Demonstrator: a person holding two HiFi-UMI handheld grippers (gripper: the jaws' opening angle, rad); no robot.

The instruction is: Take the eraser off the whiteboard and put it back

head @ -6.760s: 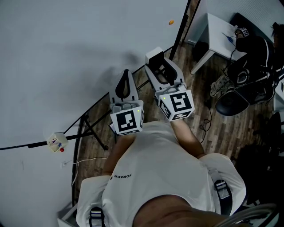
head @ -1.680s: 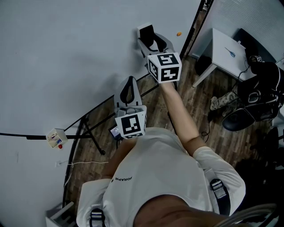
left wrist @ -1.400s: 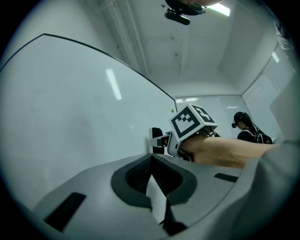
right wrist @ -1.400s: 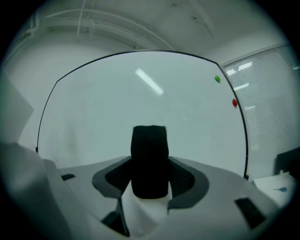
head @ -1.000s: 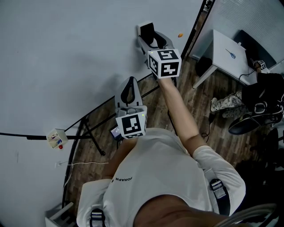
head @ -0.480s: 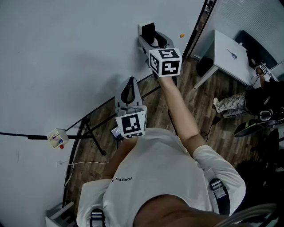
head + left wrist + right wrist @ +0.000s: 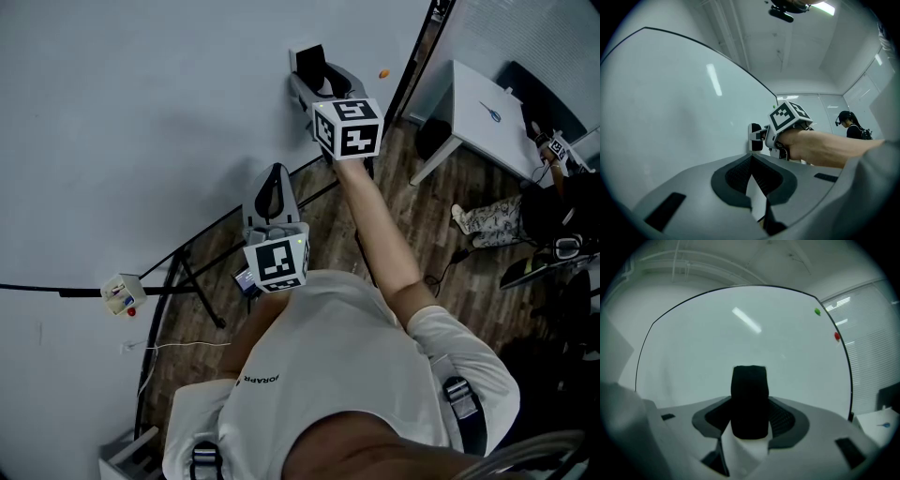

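Reaching forward, the right gripper [image 7: 317,67] has left its earlier place beside the left gripper [image 7: 270,173] and now stretches out on a straight arm [image 7: 370,225] to the whiteboard [image 7: 141,112]. Over the last second it has held that position.

Its jaws are clamped on the black eraser [image 7: 749,399], with one pad on each side. The eraser stands upright between them, and its far end appears to rest against the white surface, near the board's right edge.

The left gripper is held close to the person's chest and points toward the board without touching it. Its jaws are pressed together with nothing between them.

A green magnet [image 7: 817,311] and a red magnet [image 7: 836,336] sit near the board's right rim, well above and to the right of the eraser. Beyond the board, a white table [image 7: 487,103] stands on the wooden floor [image 7: 309,234].
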